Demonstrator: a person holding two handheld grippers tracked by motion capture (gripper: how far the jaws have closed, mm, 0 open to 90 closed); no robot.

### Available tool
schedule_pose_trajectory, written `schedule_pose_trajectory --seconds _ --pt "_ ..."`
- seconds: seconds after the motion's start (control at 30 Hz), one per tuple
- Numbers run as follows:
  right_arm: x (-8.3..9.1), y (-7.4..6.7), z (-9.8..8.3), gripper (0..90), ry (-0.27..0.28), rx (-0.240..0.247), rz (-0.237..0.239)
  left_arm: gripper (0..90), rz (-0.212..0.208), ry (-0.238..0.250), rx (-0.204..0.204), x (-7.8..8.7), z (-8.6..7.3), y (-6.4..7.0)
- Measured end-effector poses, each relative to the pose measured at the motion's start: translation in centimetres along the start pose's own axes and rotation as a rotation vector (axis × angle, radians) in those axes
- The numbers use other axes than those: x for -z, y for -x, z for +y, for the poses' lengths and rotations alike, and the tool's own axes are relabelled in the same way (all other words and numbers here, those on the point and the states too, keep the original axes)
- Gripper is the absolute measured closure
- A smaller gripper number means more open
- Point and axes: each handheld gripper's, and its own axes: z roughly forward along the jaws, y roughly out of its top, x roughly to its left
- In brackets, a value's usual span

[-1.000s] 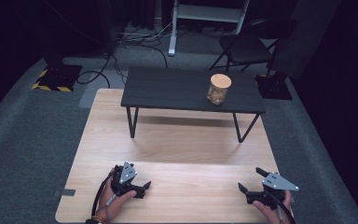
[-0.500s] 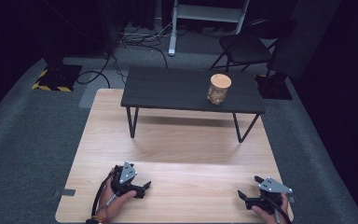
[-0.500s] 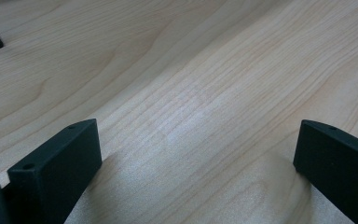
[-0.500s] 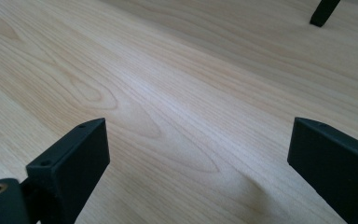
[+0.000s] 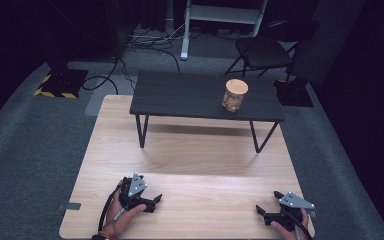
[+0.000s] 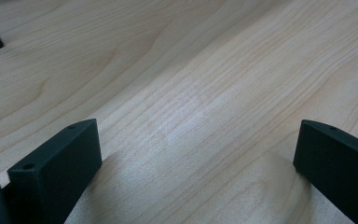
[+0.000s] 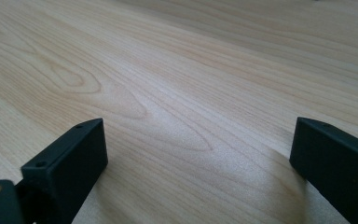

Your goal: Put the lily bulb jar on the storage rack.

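On the small black table [image 5: 190, 97] in the upper middle of the high view stands a jar [image 5: 234, 95], upright, toward that table's right end and clear of its edges. It looks like a clear cylinder with a flat, pale lid that may be cork or wood, and something brownish and lumpy fills it; what exactly cannot be told from here.

Both tools sit low in the frame, well apart from the jar. The left tool [image 5: 152, 201] rests at the lower left of the light wooden bench [image 5: 190, 150], the right tool [image 5: 262, 214] at the lower right. Each gripper view shows its two black jaws spread wide with nothing but bare wood grain between them, so neither is pinching anything.

Judging by its look, the jar is probably glass: stiff, smooth, likely slippery to hard jaws, and breakable if dropped or knocked off its table. Filled as it is, it should have some weight, enough to swing if taken too high. The lid may only sit loosely, so lifting by it seems risky. The better hold would be across the body, around mid-height or a little below, jaws square to the wall and closed firmly but not hard. The right tool lies nearer its side.
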Motion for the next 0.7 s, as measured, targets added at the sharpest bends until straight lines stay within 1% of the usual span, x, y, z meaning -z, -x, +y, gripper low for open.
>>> schedule_pose_trajectory --seconds 0.03,0.37,0.7 --pt "-0.02 0.01 -0.42 3.0 0.016 -0.002 -0.002 0.7 0.0 0.0 0.0 0.0 0.0 0.0" --pt "-0.06 -0.18 -0.41 2.9 0.017 -0.011 -0.019 0.7 0.0 0.0 0.0 0.0 0.0 -0.01" --pt "-0.06 -0.22 -0.41 2.9 0.017 -0.013 -0.022 0.7 0.0 0.0 0.0 0.0 0.0 -0.01"
